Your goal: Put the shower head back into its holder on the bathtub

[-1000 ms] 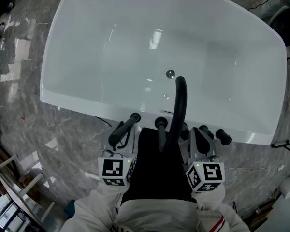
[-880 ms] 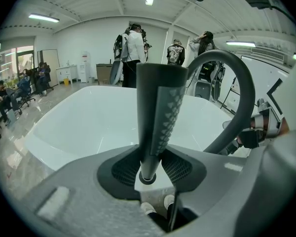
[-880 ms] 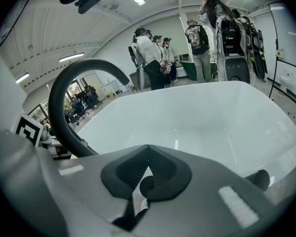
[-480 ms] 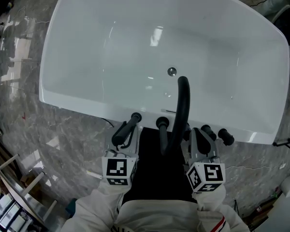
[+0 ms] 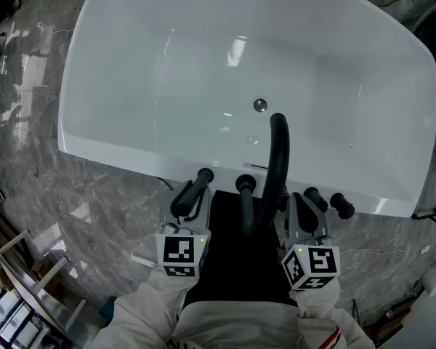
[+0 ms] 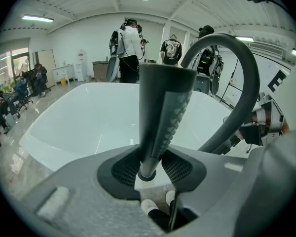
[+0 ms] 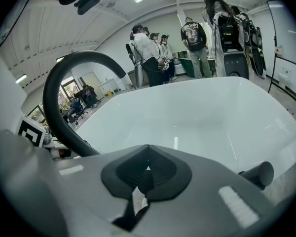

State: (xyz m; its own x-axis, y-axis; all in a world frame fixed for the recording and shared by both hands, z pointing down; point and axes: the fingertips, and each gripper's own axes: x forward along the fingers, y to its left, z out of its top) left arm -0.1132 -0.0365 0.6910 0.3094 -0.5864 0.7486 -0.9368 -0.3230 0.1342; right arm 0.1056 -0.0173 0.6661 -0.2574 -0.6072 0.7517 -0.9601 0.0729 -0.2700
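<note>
The left gripper (image 6: 149, 168) is clamped on the narrow end of the shower head (image 6: 163, 112), its two dark pads pressed against either side of the grey handle. From there the handle runs up and away from the jaws, widening toward its flat far end. From above, that far end sits right at the near rim of the bathtub (image 5: 94, 145), to the left of the black spout (image 5: 277, 158) that arches out over the basin. Whether the tip is actually seated in a holder I cannot tell from here. The right gripper (image 7: 144, 174) hangs at the same near rim, on the other side of the spout and just beside the black knobs (image 5: 341, 208). Its jaws are drawn together at the tips with nothing caught between them. A few people (image 6: 130, 46) stand beyond the far side of the bathtub. Compared with a second ago almost nothing differs. The shower head lies at the same slant with its end on the same spot of the rim, the left gripper's hold is unchanged, and both grippers have stayed put at the rim.
</note>
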